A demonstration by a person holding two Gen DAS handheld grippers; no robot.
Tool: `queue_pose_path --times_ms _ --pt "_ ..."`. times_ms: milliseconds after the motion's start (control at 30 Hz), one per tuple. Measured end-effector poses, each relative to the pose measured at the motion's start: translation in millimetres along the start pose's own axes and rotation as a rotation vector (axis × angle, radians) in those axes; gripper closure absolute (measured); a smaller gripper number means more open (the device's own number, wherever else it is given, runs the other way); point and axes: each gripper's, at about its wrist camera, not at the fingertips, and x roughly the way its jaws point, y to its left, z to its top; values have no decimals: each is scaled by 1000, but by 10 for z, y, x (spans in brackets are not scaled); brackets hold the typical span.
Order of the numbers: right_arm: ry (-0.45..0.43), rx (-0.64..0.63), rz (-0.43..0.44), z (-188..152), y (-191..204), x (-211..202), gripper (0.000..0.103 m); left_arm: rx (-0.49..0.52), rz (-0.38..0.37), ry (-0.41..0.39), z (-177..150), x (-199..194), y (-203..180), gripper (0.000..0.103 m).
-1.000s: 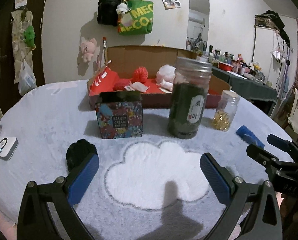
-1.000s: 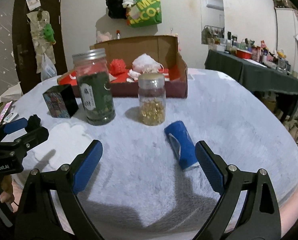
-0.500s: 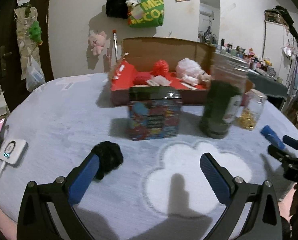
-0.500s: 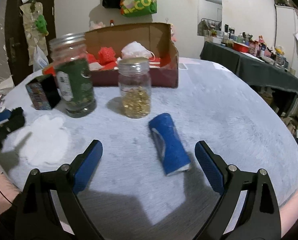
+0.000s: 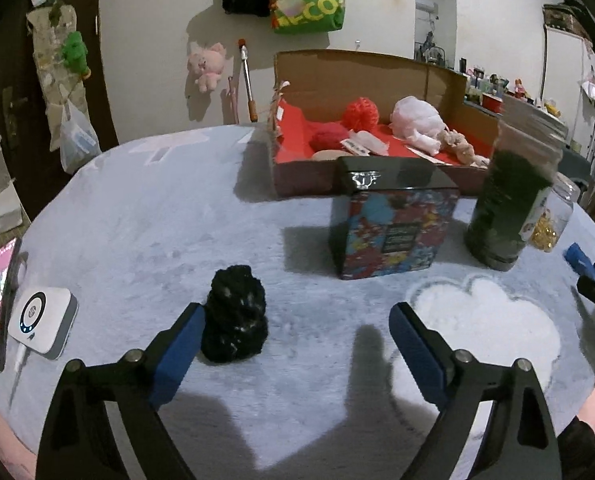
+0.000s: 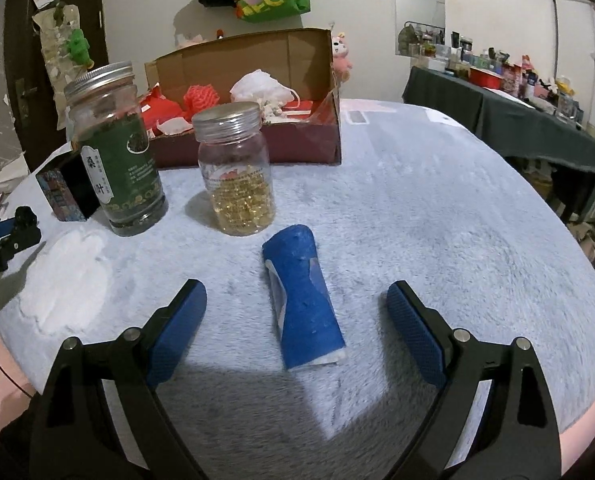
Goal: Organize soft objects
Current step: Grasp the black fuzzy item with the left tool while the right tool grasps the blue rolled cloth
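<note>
On the desk point(image 6: 437, 208), the cardboard box point(image 5: 373, 76) holds red and white soft items; jars hold dark leaves point(image 6: 117, 148) and golden capsules point(image 6: 239, 192). Both grippers' fingers are apart: the left gripper point(image 5: 295, 346) by a black soft lump point(image 5: 235, 320), narrowing; the right gripper point(image 6: 297, 332) around a blue roll point(image 6: 303, 300), untouched. The right gripper is cut off in the left view.

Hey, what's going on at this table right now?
A person holds two grippers over a fluffy table cover. The left gripper, whose jaws have just been closing a little, frames a black fuzzy ball; the right gripper, open, straddles a blue roll. Neither is gripped yet. A cardboard box already holds soft items.
</note>
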Motion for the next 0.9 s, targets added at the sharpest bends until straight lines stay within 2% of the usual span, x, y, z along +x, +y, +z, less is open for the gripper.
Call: queue_pose_path --times_ms 333,400,467,500,533,600,633,700,800,900 --pt "-2 -6 2 0 -4 -3 11 -18 23 16 -84 -2 283 10" --pt "-3 -10 -2 -2 -4 -5 11 -23 28 19 -69 25 318 12" --pt "-4 -13 -3 2 -12 3 11 -23 11 15 -41 68 351 22" --pt "-6 -13 0 -1 -13 2 17 -26 6 23 -31 107 364 28" --pt "-5 -13 2 -6 -17 4 31 -31 0 36 -30 137 372 42" --pt "-6 -23 -7 -25 -11 7 46 -39 -5 31 -26 135 371 53" --pt "-13 -35 -8 -34 5 -9 58 -35 -16 28 -21 119 351 70" --pt "-25 -36 8 -40 27 -44 76 -43 -56 30 -14 90 304 73" --pt "-53 -29 50 -28 77 -139 84 -50 -135 27 -14 22 175 74" --pt "-73 -27 99 15 156 -232 84 -20 -186 17 -19 -50 -40 74"
